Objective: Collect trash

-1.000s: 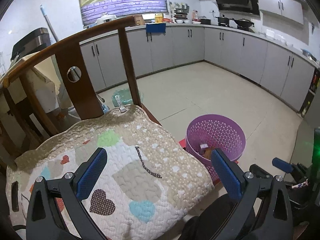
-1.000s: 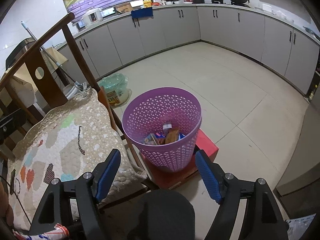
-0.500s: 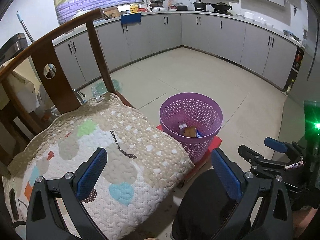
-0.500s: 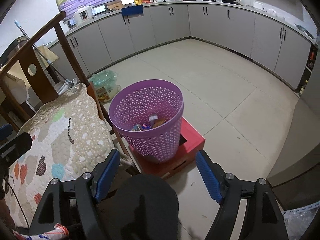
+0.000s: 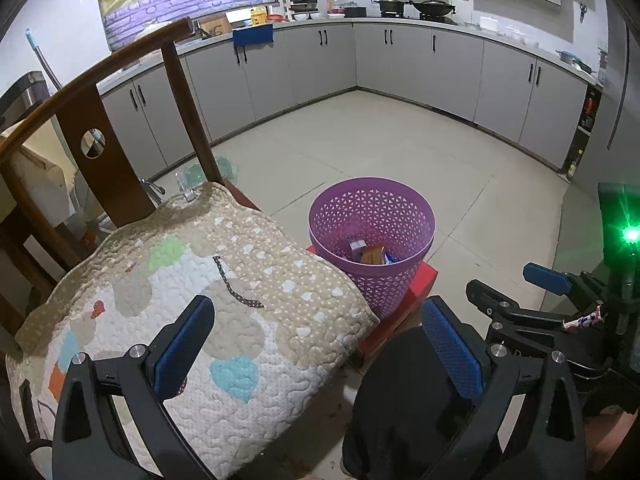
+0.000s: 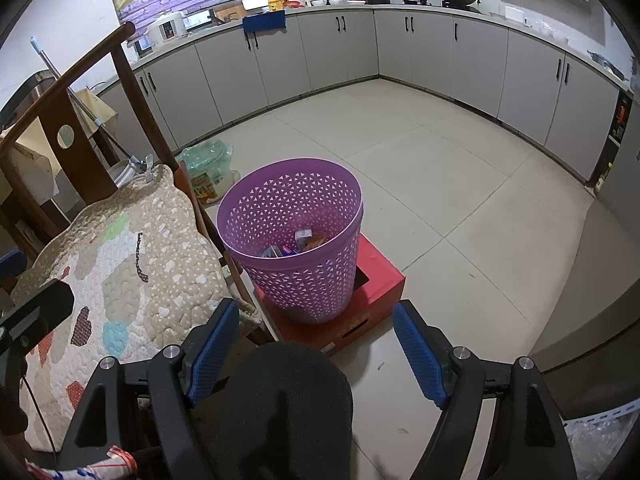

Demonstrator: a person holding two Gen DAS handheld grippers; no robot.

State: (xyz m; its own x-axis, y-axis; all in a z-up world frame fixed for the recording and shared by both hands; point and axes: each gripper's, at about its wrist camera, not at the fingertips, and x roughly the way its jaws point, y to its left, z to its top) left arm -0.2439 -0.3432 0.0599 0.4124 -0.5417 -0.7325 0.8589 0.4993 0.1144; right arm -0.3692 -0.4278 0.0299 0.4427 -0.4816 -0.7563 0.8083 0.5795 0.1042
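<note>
left claw: wide open, blue pads apart, nothing between them; it hangs over the near edge of the chair cushion and points down toward the floor.
right claw: open too, jaws spread with only floor and the red box behind the gap, no grip on anything.
right claw seen from the left: it shows at the right edge, and a small crinkled wrapper sits against its frame, not between the pads.
basket: purple, lattice-walled, upright, standing on top of a red box on the floor, just beside the chair.
trash: a few packets and a small carton lie in the bottom of the basket; labels too small to read.
chair: dark wood with a round hole in the back slat, to the left of the basket.
cushion: quilted, beige and white with hearts and coloured patches, draped over the seat, its corner reaching close to the basket.
floor: pale tiles, open space beyond the basket.
desk: kitchen counter along the far wall over grey cabinets, pans and bottles on it.
bag: green-tinted plastic bag on the floor behind the chair.
</note>
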